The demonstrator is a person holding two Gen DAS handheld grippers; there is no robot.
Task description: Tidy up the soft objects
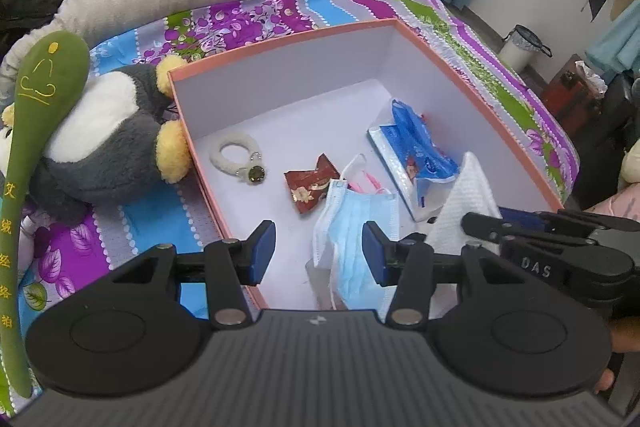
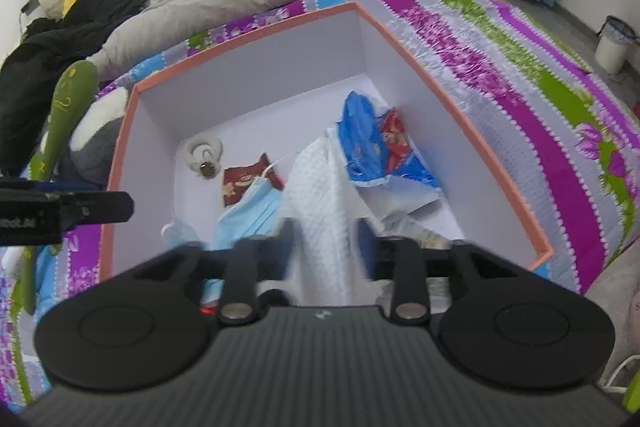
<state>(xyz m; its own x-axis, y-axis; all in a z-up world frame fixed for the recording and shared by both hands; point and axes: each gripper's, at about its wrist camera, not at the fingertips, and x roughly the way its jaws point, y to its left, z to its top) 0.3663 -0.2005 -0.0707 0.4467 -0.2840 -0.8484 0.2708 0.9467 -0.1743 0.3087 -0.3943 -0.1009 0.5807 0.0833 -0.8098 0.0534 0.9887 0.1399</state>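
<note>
The left gripper [image 1: 319, 253] tilts steeply downward, its blue-padded fingers [image 1: 263, 251] parted and pressing on nothing. The right gripper [image 2: 326, 247] tilts down likewise, its fingers [image 2: 370, 247] blurred and apart. A hand [image 1: 616, 355] grips the right gripper's body.

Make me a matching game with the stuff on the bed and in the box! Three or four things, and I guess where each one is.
Things:
1. penguin plush
2. fluffy white ring
3. blue face mask
4. white cloth

Places:
A. between the fingers of the right gripper
B. on the bedspread, outside the box, against its left wall
C. flat on the box floor, near the left wall
D. inside the box, partly in front of the left gripper

Pairs: 1-B, 2-C, 3-D, 4-A
</note>
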